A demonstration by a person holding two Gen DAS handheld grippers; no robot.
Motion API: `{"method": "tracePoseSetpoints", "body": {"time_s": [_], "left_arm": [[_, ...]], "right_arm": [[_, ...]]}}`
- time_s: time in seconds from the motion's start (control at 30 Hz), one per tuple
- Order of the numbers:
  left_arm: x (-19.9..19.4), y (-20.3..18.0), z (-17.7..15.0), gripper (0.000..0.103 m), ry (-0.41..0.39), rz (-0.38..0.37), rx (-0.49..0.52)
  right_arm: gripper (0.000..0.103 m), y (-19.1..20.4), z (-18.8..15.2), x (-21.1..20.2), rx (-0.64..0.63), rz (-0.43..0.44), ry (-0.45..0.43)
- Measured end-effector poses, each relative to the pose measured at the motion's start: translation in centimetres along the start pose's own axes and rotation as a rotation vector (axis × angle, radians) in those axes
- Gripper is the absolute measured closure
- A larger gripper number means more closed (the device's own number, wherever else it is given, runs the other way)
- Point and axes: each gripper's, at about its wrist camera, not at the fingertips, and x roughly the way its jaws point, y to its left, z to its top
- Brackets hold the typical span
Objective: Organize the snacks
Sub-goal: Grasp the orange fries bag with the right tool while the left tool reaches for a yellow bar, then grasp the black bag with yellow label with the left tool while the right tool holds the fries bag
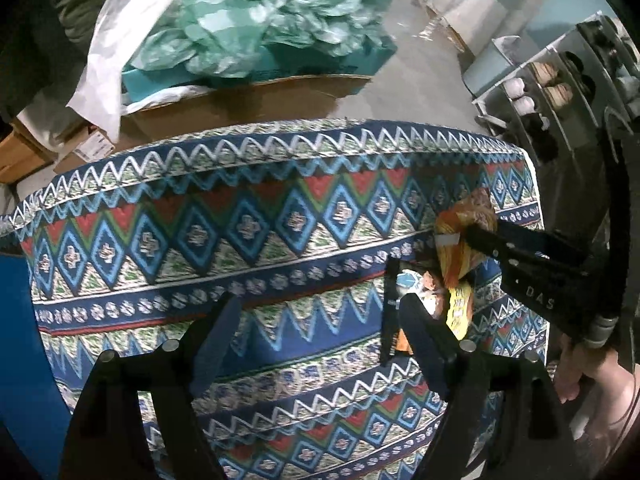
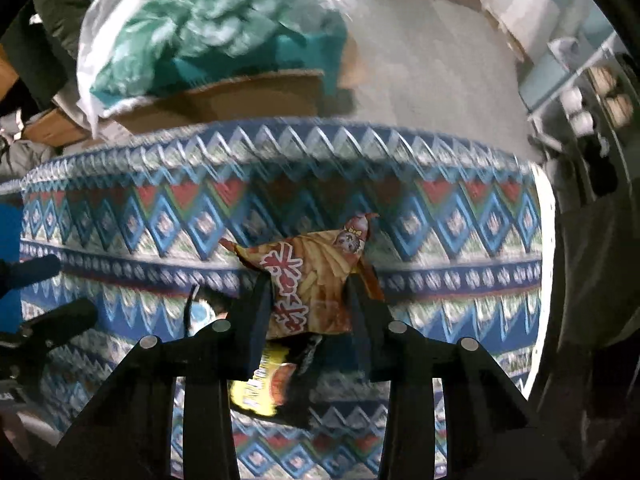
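My right gripper (image 2: 308,280) is shut on an orange snack bag (image 2: 308,276) with red lettering and holds it above the patterned tablecloth (image 2: 120,220). The same bag (image 1: 466,236) shows in the left wrist view, pinched by the right gripper (image 1: 464,236). Under it lie a yellow snack bag (image 2: 256,388) and a blue-white packet (image 2: 200,312) beside a thin black upright frame (image 1: 390,292). My left gripper (image 1: 316,320) is open and empty over the cloth, left of the snacks.
The table is covered by a blue, red and green zigzag cloth (image 1: 200,240). Behind it stands a cardboard box (image 1: 248,96) with green and white bags (image 1: 256,24). A rack with shoes (image 1: 552,88) stands at the right on the grey floor.
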Motion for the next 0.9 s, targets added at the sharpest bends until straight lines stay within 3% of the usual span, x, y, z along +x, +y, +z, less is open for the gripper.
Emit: {"method": "tracePoseSetpoints", "body": {"time_s": [0.1,0.33,0.67,0.8,0.9], "left_arm": [[0.4,-1.0,-0.5,0.02,0.015,-0.007,0.017],[1.1,-1.8,-2.7,0.02,0.051,-0.047,-0.004],[0.9,-0.3,-6.7,0.02,0.081,-0.045,-0.033],[0.9,0.4,-7.8,0.02,0.084,-0.063,-0.082],[0.8,0.5,-8.4,0.02,0.085,-0.082,-0.133]], "right_arm": [[0.068,-1.7,-1.1,-0.1,0.043,-0.009,0.03],[0.066,-3.2,-4.9,0.7,0.155,0.083,0.125],[0.065,-2.2,-10.1,0.7,0.251,0.225,0.199],[0.039,-1.8,-10.3,-0.4,0.235,0.196,0.163],[0.03,-2.1,-9.7,-1.4,0.269,0.209,0.115]]}}
